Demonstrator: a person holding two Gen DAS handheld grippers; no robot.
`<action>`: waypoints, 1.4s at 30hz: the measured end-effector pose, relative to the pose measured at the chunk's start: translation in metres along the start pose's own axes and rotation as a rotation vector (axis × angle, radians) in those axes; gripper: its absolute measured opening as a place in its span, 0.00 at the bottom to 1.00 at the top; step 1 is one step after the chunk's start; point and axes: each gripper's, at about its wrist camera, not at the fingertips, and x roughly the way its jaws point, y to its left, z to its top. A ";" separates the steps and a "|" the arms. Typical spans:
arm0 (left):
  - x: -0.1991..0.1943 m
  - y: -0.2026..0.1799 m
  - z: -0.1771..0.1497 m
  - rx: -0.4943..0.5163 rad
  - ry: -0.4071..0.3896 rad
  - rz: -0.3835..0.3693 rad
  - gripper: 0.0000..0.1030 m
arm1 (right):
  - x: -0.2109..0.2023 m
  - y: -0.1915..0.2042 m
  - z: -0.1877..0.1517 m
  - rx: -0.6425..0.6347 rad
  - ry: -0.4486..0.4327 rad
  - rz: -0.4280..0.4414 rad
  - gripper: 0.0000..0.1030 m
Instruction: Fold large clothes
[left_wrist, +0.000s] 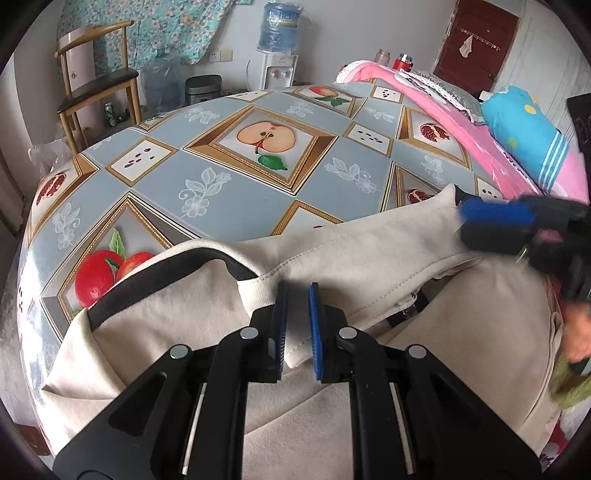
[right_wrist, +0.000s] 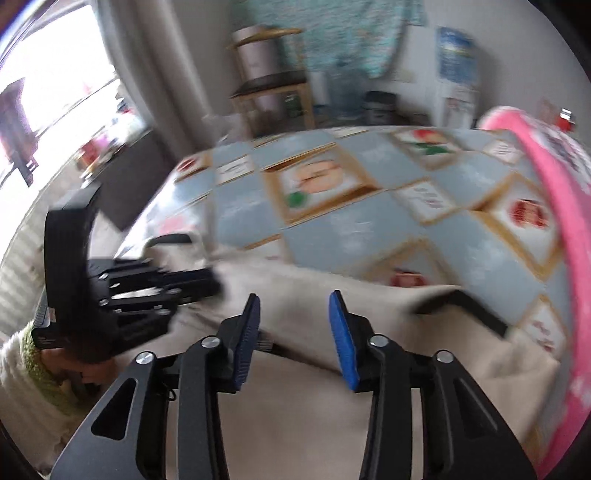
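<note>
A large cream garment (left_wrist: 369, 258) with a black collar band (left_wrist: 177, 273) lies folded at the near edge of the table; it also shows in the right wrist view (right_wrist: 332, 387). My left gripper (left_wrist: 297, 295) is shut on a fold of the cream cloth, the cloth pinched between its blue pads. It shows from the side in the right wrist view (right_wrist: 218, 284). My right gripper (right_wrist: 293, 306) is open and empty just above the garment. In the left wrist view it (left_wrist: 465, 218) sits at the garment's far right corner. The right wrist view is blurred.
The table (left_wrist: 258, 177) has a blue fruit-print cover. Pink bedding (left_wrist: 480, 147) and a blue bundle (left_wrist: 524, 129) lie along its right side. A wooden chair (left_wrist: 99, 81), a water dispenser (left_wrist: 277, 70) and bottles stand behind the table.
</note>
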 end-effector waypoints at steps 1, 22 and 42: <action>-0.001 0.000 0.001 0.004 -0.003 0.004 0.12 | 0.016 0.003 -0.005 -0.011 0.041 0.000 0.28; 0.002 -0.030 -0.006 0.051 0.015 -0.108 0.12 | 0.002 -0.058 -0.023 0.110 0.061 -0.139 0.27; 0.001 -0.020 -0.008 0.009 0.007 -0.151 0.12 | 0.018 0.005 0.002 0.008 0.044 -0.118 0.29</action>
